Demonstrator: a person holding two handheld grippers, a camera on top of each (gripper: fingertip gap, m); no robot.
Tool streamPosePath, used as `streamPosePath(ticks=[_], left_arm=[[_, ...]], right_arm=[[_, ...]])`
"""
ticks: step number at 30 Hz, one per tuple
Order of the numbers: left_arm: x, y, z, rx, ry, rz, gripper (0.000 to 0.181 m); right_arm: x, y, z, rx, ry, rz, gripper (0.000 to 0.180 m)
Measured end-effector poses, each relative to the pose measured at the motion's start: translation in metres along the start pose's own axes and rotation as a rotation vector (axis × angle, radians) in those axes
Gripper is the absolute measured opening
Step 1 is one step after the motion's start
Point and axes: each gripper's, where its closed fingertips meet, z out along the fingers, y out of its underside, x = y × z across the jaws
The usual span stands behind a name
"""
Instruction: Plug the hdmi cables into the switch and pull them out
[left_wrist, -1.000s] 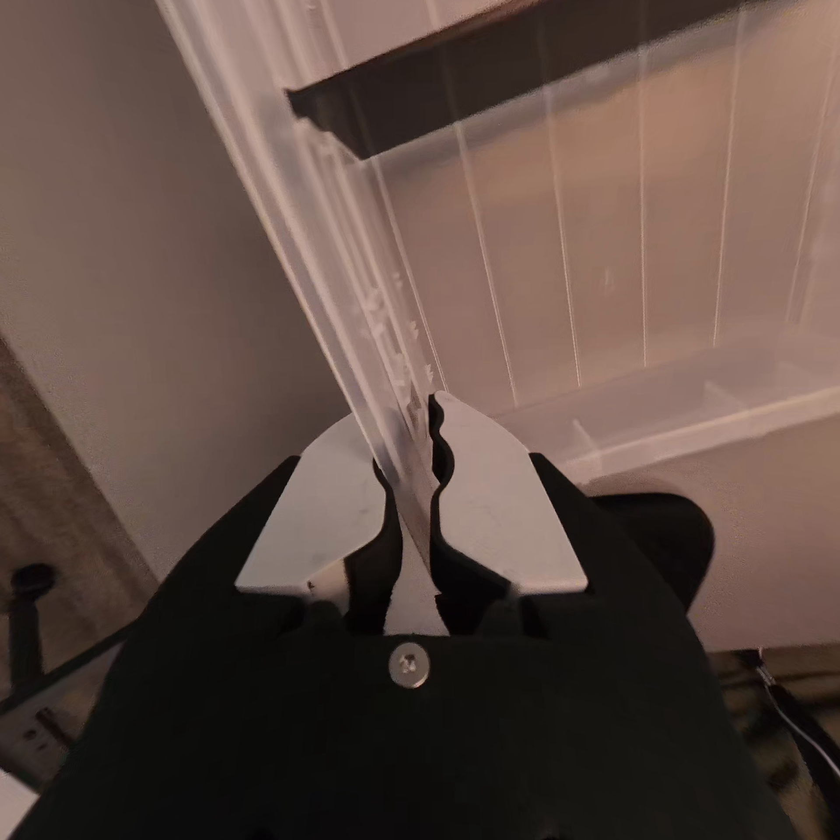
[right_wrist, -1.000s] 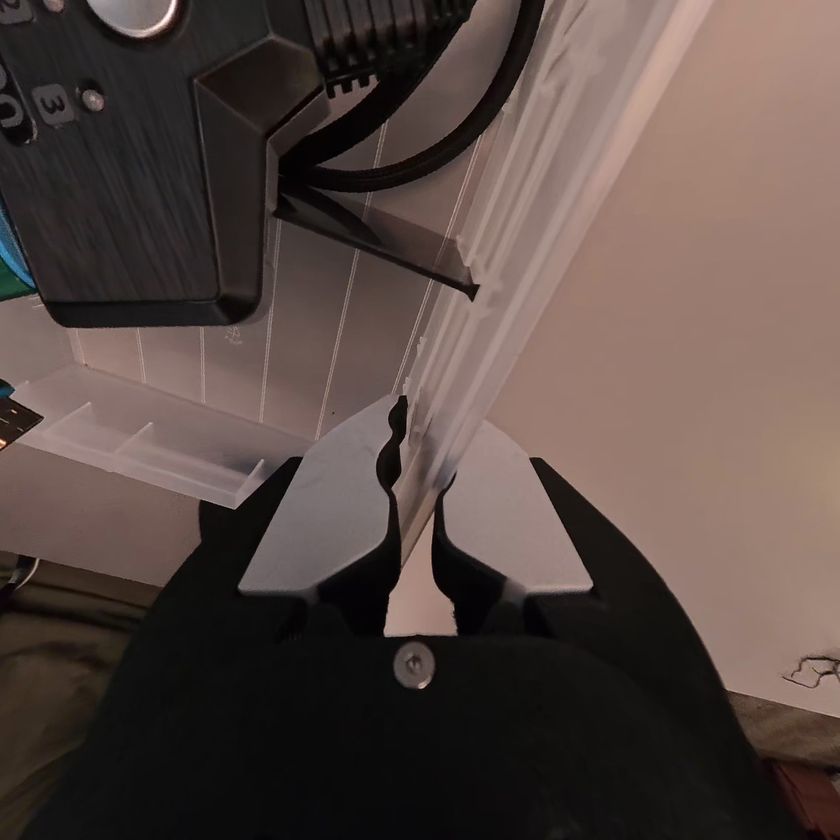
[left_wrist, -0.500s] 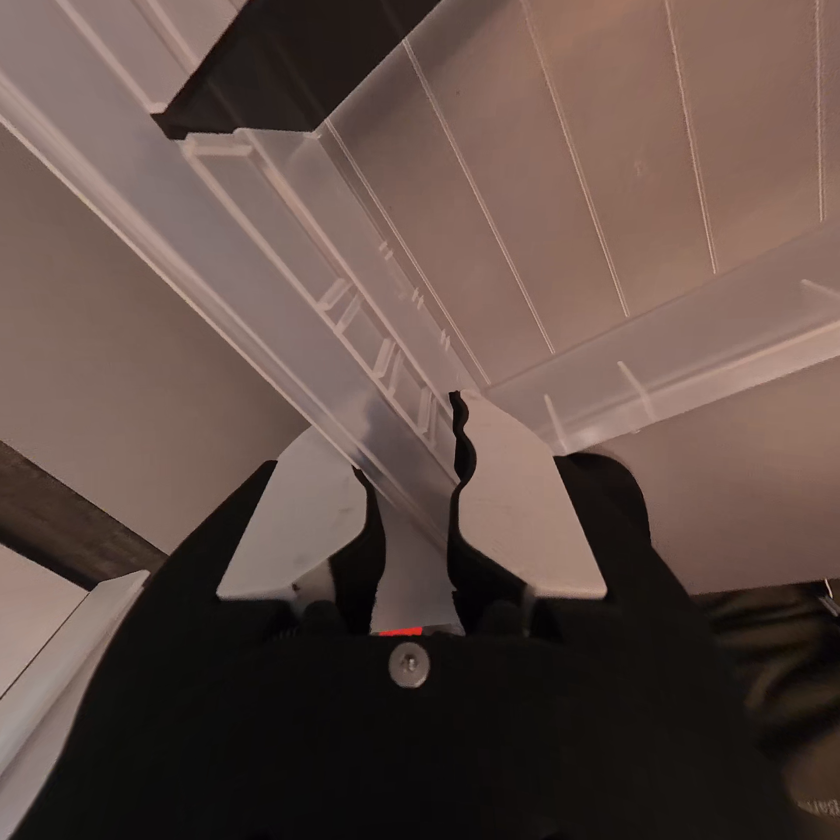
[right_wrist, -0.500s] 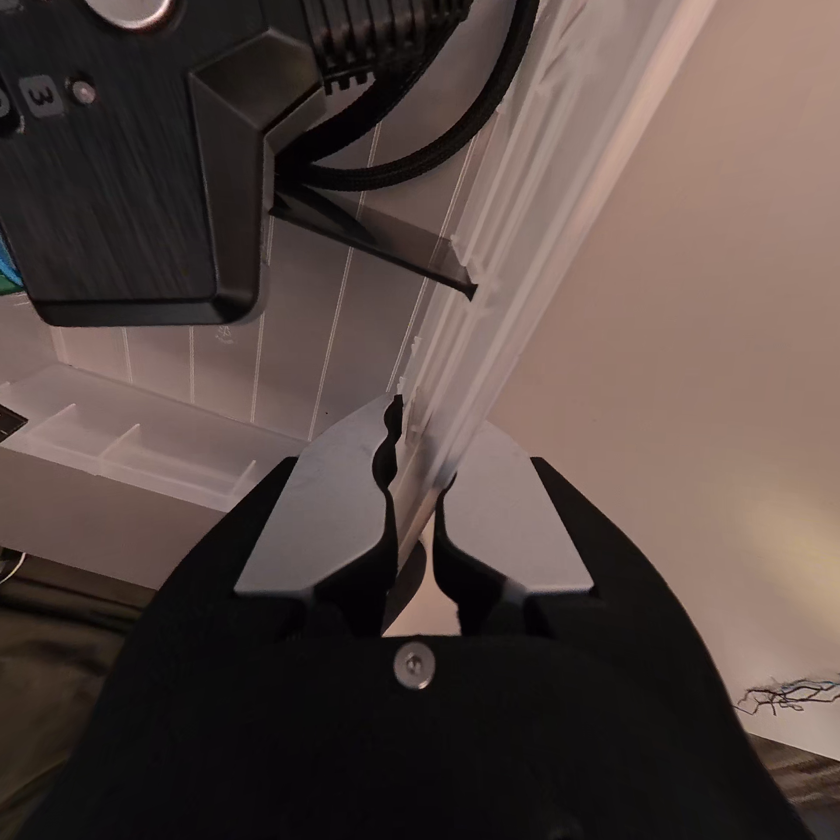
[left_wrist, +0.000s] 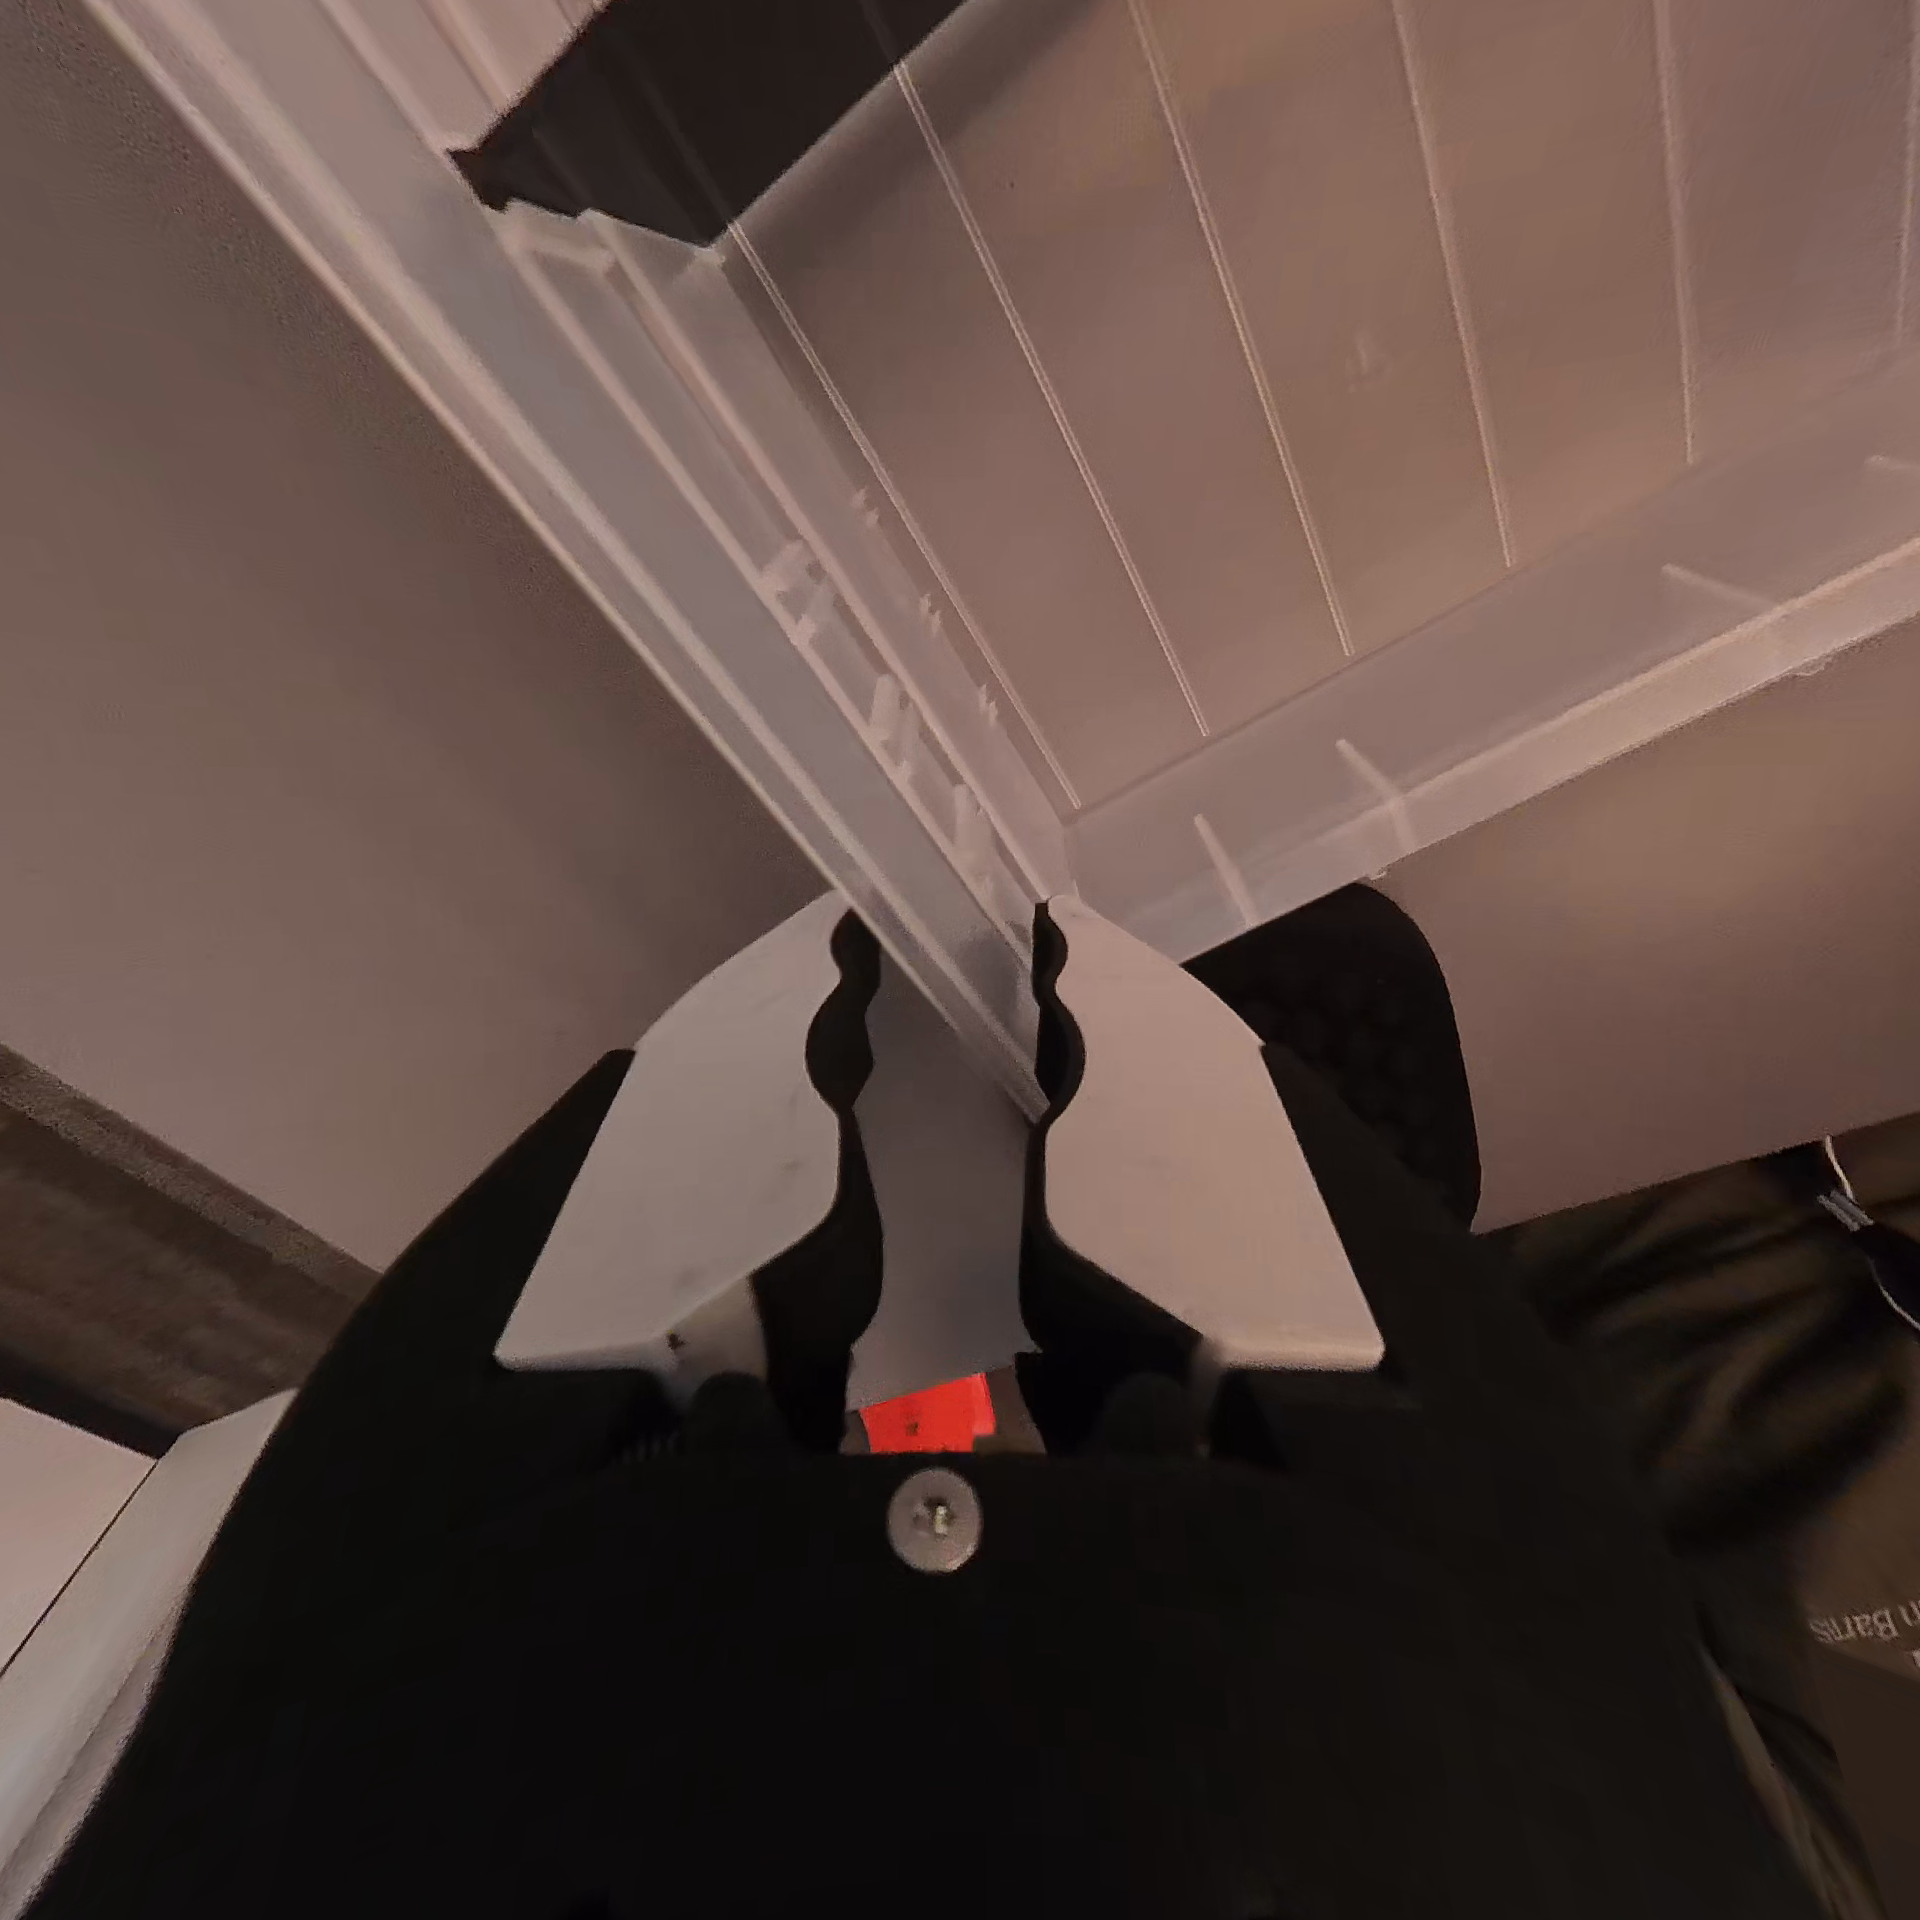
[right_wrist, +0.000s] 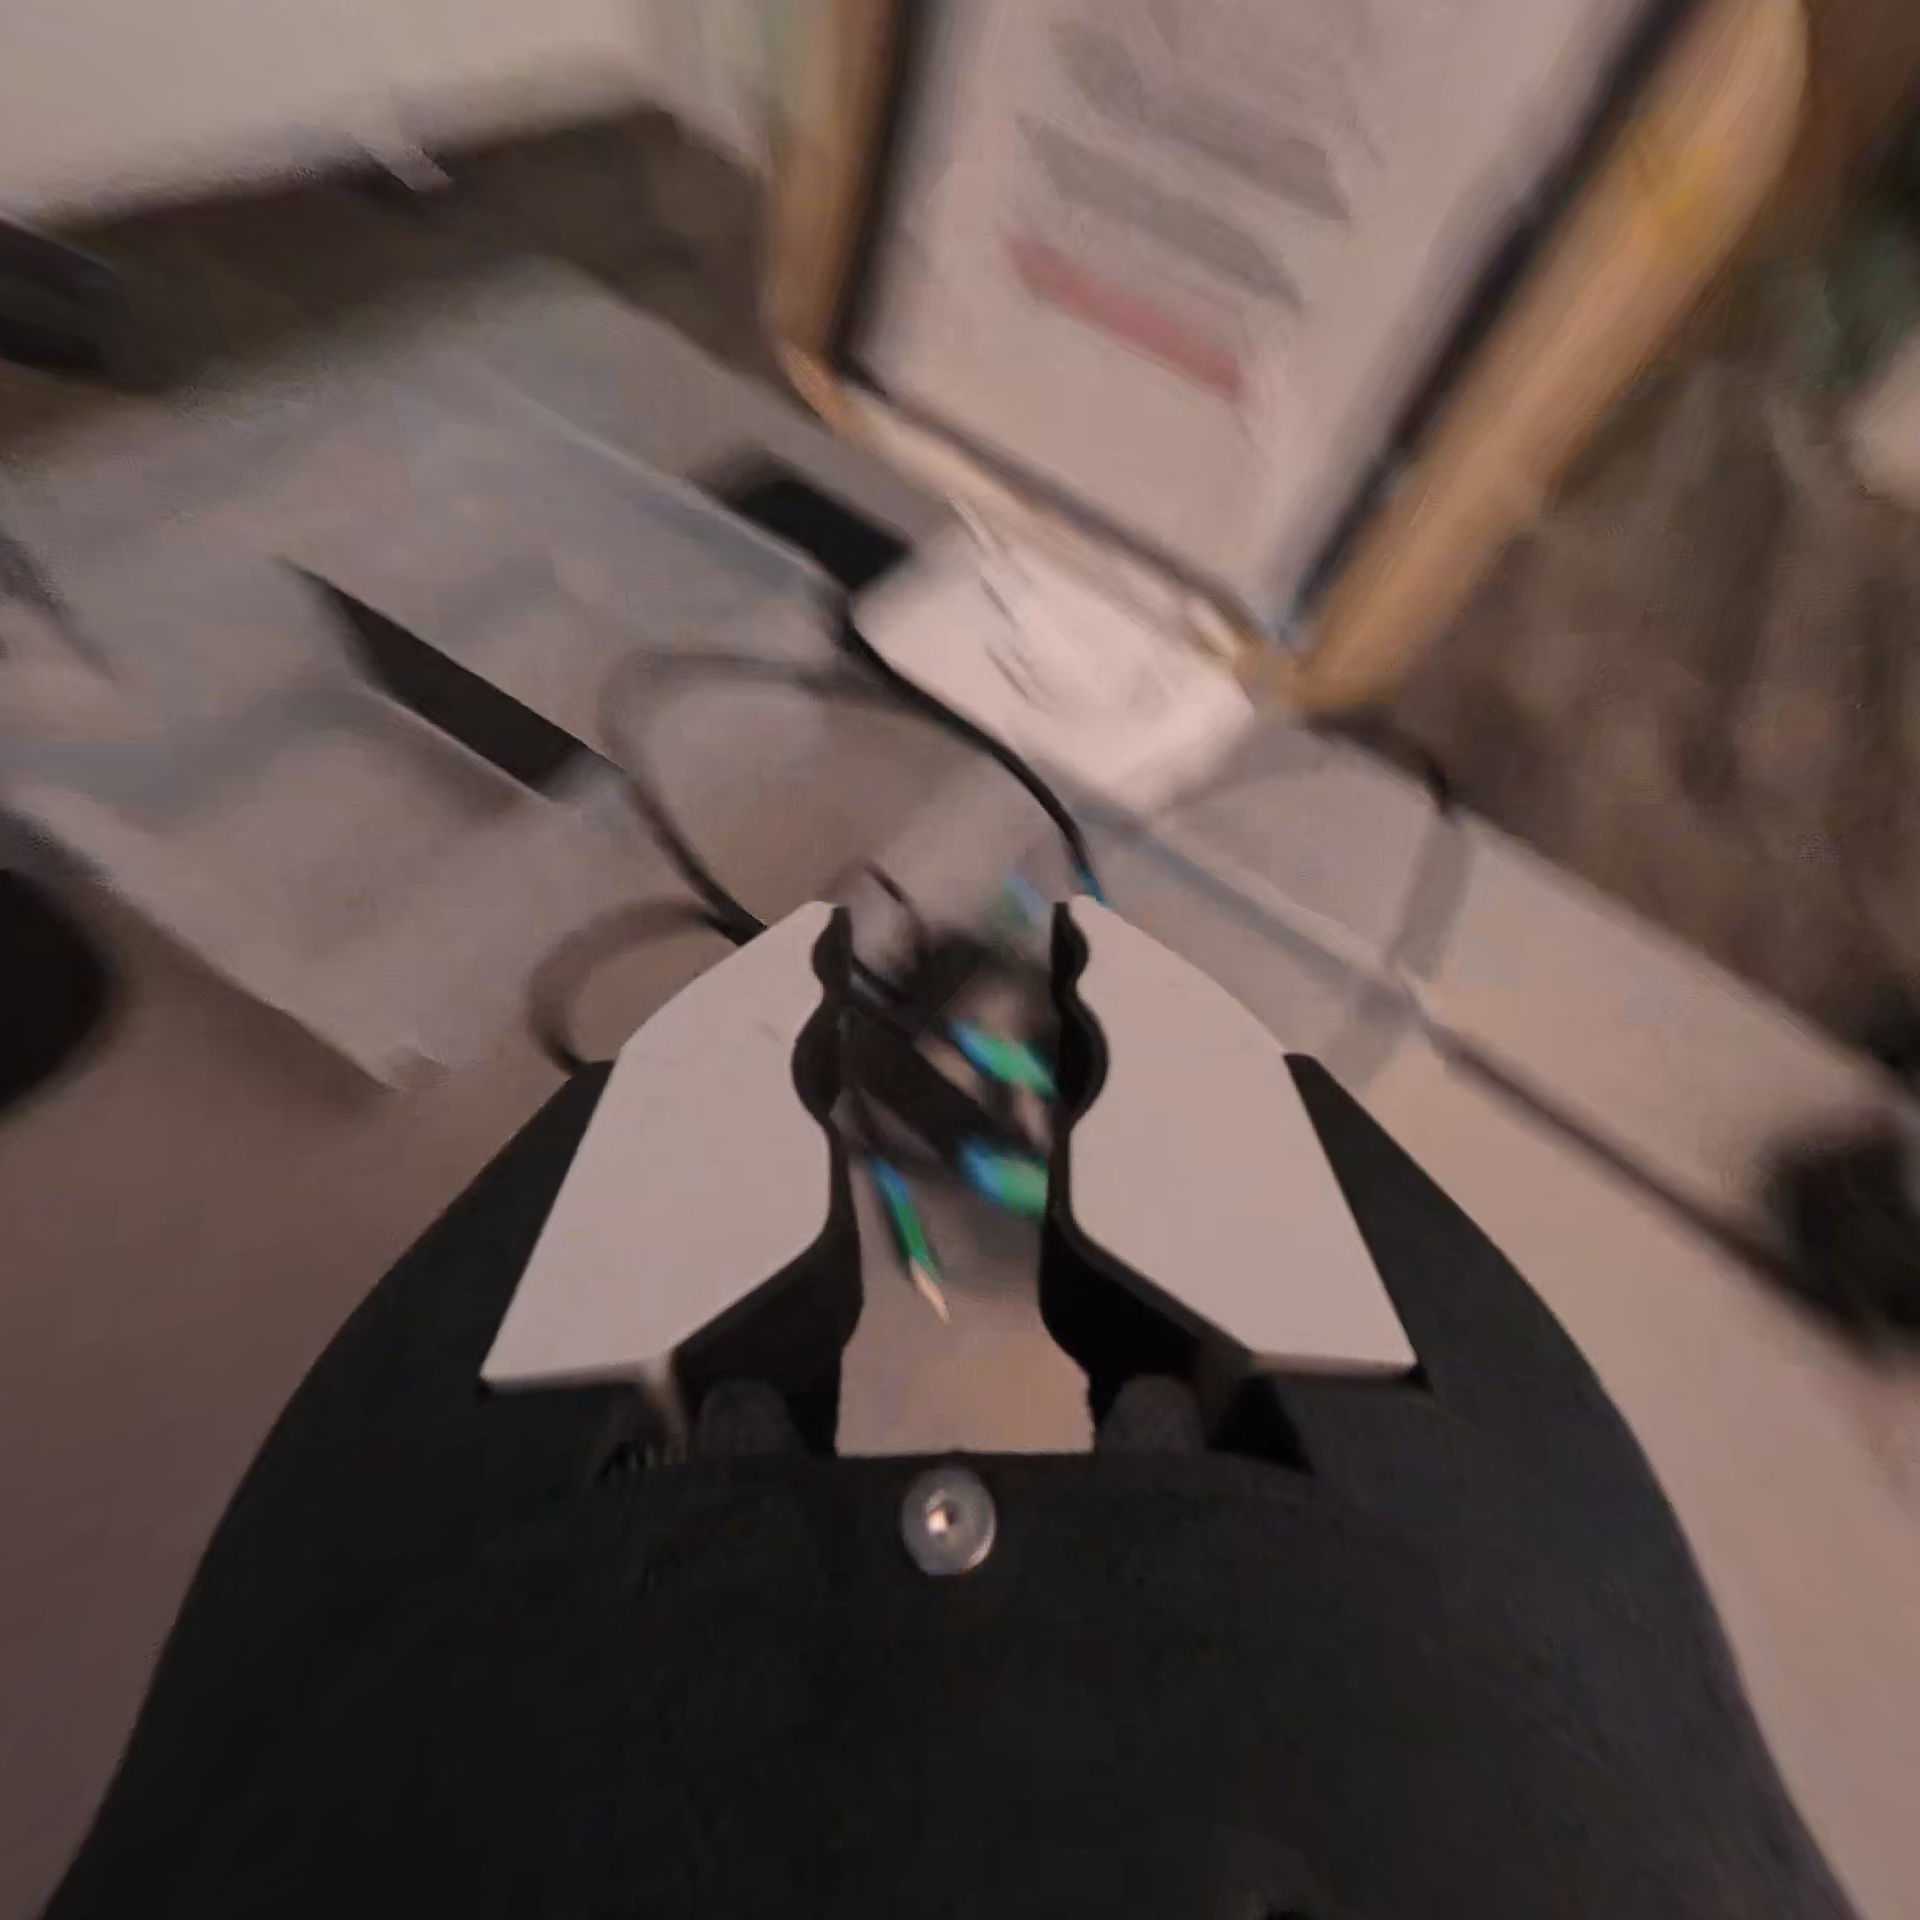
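Observation:
In the left wrist view my left gripper (left_wrist: 945, 914) is open. The rim of a clear plastic bin (left_wrist: 727, 665) runs slantwise between its fingers; the left pad stands clear of it and the right pad lies next to it. In the right wrist view, which is badly blurred, my right gripper (right_wrist: 951, 914) is open over a pale surface. A tangle of black, green and blue wires (right_wrist: 966, 1049) shows in the gap between its fingers, with nothing clamped. The switch and its HDMI cables show in neither view.
A dark bar (left_wrist: 675, 125) shows through the bin's wall at the top. A person's dark clothing (left_wrist: 1714, 1351) is at the lower right. In the right wrist view a wood-framed picture (right_wrist: 1247, 260), a white box (right_wrist: 1060, 665) and a black cable (right_wrist: 987, 748) lie ahead.
Both grippers were shut on the bin's rim and have let go. The left one opened first and stays around the rim. The right one opened and swung away fast, losing the switch from view.

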Motion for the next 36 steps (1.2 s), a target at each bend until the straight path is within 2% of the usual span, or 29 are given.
streamPosePath(ticks=[2,3,5,6,10,15,19,24,27,29,33,36], left_arm=[[0.000,0.001,-0.008,0.038,-0.004,0.001,0.029],[-0.001,0.001,-0.012,0.060,-0.010,0.002,0.029],[-0.001,0.001,-0.023,0.121,-0.013,0.000,0.028],[-0.001,0.002,-0.029,0.151,-0.016,-0.002,0.027],[-0.001,0.003,-0.054,0.279,-0.046,0.001,0.026],[0.009,0.000,-0.075,0.390,-0.067,0.059,0.024],[0.015,-0.003,-0.080,0.413,-0.075,0.104,0.022],[0.020,-0.006,-0.082,0.421,-0.076,0.130,0.021],[0.023,-0.006,-0.086,0.439,-0.082,0.147,0.019],[0.025,-0.007,-0.090,0.457,-0.085,0.156,0.018],[0.030,-0.009,-0.096,0.486,-0.079,0.183,0.016],[0.031,-0.009,-0.095,0.483,-0.074,0.192,0.016]], right_arm=[[-0.076,-0.034,0.004,0.214,-0.277,-0.074,0.043],[-0.106,-0.038,0.011,0.217,-0.404,-0.038,0.043],[-0.147,-0.031,0.040,0.087,-0.557,0.081,0.045],[-0.159,-0.020,0.059,-0.008,-0.577,0.108,0.047],[-0.178,0.033,0.125,-0.364,-0.499,0.101,0.045],[-0.170,0.081,0.163,-0.674,-0.304,-0.074,0.040],[-0.173,0.077,0.178,-0.761,-0.294,0.003,0.038],[-0.175,0.079,0.199,-0.849,-0.270,0.152,0.043],[-0.173,0.078,0.209,-0.878,-0.227,0.173,0.038],[-0.178,0.081,0.211,-0.923,-0.186,0.200,0.042],[-0.200,0.087,0.216,-0.983,-0.216,0.175,0.038],[-0.194,0.089,0.229,-0.994,-0.156,0.157,0.038]])
